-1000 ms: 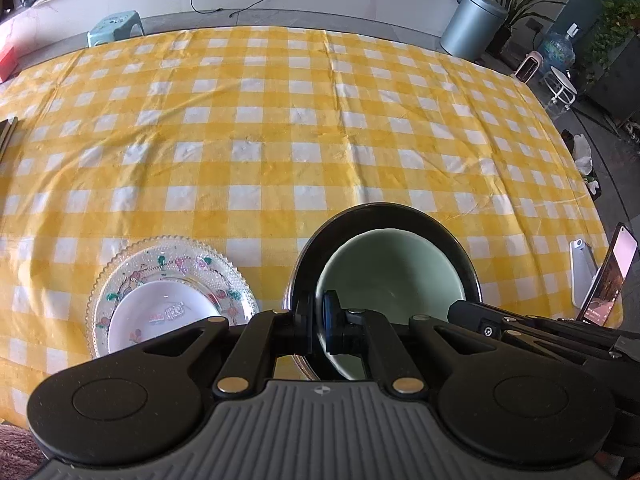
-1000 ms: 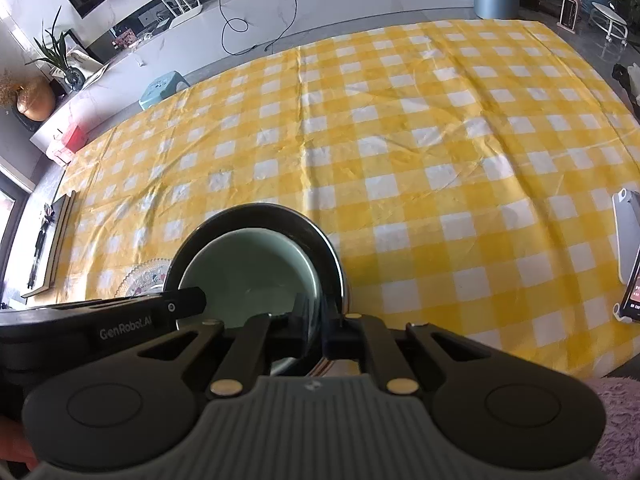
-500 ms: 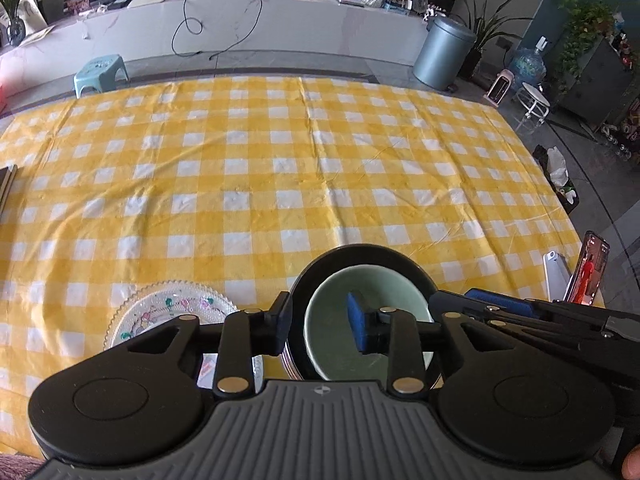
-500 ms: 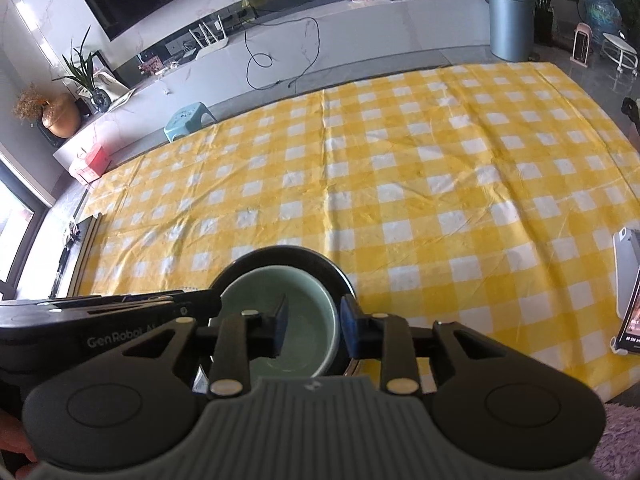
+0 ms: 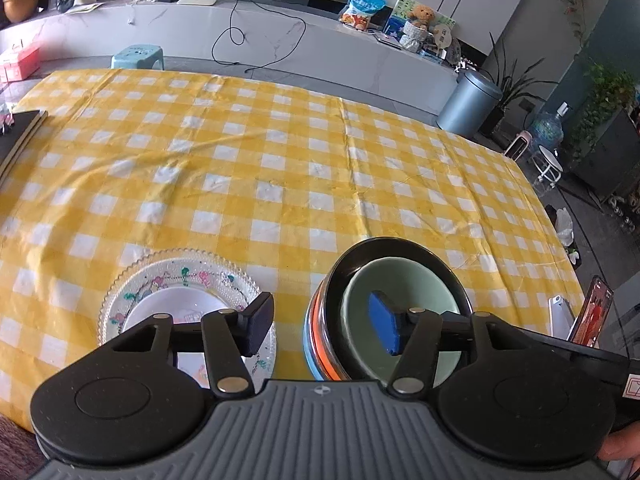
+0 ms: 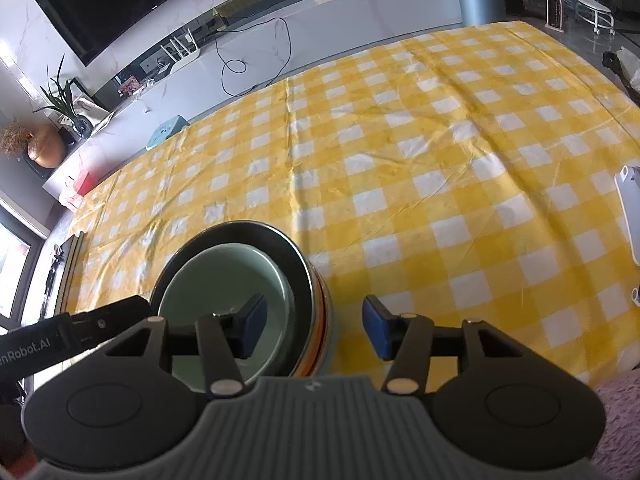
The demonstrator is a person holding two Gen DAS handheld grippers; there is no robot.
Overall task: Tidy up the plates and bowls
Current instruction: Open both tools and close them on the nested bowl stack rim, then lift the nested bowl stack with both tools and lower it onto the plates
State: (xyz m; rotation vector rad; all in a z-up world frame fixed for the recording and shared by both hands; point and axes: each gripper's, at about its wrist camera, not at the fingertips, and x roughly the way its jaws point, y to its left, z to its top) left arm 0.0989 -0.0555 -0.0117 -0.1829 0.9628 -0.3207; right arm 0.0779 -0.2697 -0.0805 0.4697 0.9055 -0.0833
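A stack of bowls (image 5: 320,332) stands near the table's front edge, with a pale green bowl (image 5: 400,292) nested in a black one on top of orange and blue ones. It also shows in the right wrist view (image 6: 248,276). A clear patterned glass plate (image 5: 180,280) with a small white dish (image 5: 176,308) on it lies left of the stack. My left gripper (image 5: 322,330) is open and empty, raised above the stack's left rim. My right gripper (image 6: 314,330) is open and empty, raised above the stack's right rim.
The table carries a yellow and white checked cloth (image 5: 280,168). A phone on a stand (image 5: 592,312) and a white device (image 6: 630,208) sit at the right edge. A dark board (image 5: 20,132) lies at the far left edge.
Both grippers let go of the bowl stack's rim, opened wide, and pulled back and up. The stack stays on the table.
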